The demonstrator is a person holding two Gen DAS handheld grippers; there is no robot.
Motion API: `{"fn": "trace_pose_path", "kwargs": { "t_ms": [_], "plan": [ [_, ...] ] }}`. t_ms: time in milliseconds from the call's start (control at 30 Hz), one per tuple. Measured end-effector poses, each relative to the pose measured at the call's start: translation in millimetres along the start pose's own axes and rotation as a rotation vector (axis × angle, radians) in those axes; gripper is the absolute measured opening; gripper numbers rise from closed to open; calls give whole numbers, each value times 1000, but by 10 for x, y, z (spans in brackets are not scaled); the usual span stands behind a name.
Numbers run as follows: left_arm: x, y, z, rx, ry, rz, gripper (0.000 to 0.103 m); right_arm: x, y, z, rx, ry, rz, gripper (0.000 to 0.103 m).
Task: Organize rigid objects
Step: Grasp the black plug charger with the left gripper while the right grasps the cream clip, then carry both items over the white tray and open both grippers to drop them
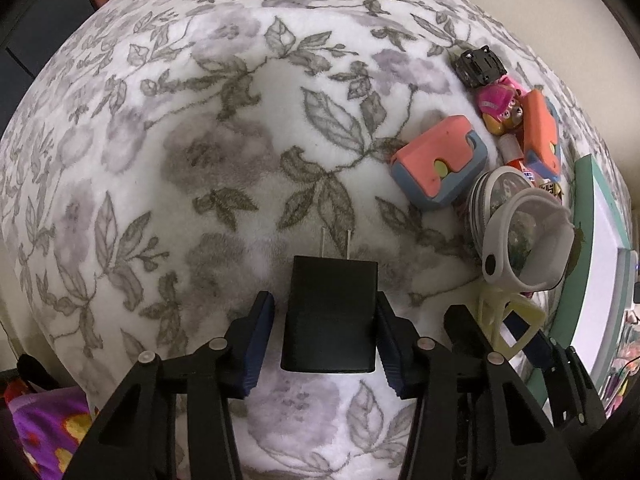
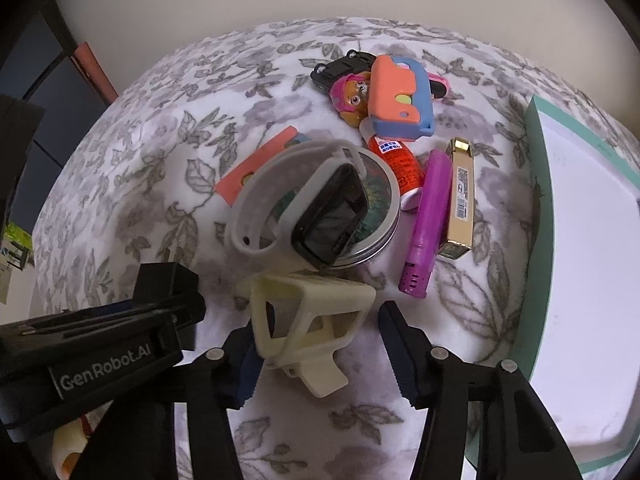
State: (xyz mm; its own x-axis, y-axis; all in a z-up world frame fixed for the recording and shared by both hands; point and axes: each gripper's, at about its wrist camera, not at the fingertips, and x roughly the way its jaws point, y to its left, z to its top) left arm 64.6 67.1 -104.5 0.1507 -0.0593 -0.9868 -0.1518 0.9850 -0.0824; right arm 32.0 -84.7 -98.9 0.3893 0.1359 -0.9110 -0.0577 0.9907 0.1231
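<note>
A black charger plug lies on the floral blanket, prongs pointing away. My left gripper points down over it with the plug between its jaws. The right pad touches the plug's side, while a thin gap shows at the left pad. A cream plastic frame lies between the jaws of my right gripper. Its left pad meets the frame and its right pad stands clear of it.
Beyond the frame sits a pile: a grey-strapped smartwatch on a round tin, a purple tube, a gold box, an orange bottle, an orange-blue toy, a pup figure. A teal-rimmed white tray is at the right.
</note>
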Motion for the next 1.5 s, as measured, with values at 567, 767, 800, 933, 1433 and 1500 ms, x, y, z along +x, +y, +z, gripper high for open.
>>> {"fn": "trace_pose_path", "kwargs": {
  "t_ms": [567, 767, 800, 933, 1433, 1500],
  "plan": [
    [-17, -274, -28, 56, -15, 52, 51, -68, -198, -7, 89, -6, 21, 31],
    [-30, -349, -37, 68, -14, 58, 43, -97, -273, -25, 134, -1, 40, 30],
    [-35, -352, -38, 66, -14, 58, 43, -107, -284, -33, 139, -2, 42, 30],
    [-88, -249, -78, 73, -9, 51, 43, -154, -343, -48, 167, 0, 51, 30],
    [-562, -148, 67, -3, -92, -11, 43, -459, -535, 57, 254, 32, 83, 29],
    [-677, -215, 121, 5, -111, -11, 43, -524, -559, 104, 256, 31, 75, 29]
  ]
}}
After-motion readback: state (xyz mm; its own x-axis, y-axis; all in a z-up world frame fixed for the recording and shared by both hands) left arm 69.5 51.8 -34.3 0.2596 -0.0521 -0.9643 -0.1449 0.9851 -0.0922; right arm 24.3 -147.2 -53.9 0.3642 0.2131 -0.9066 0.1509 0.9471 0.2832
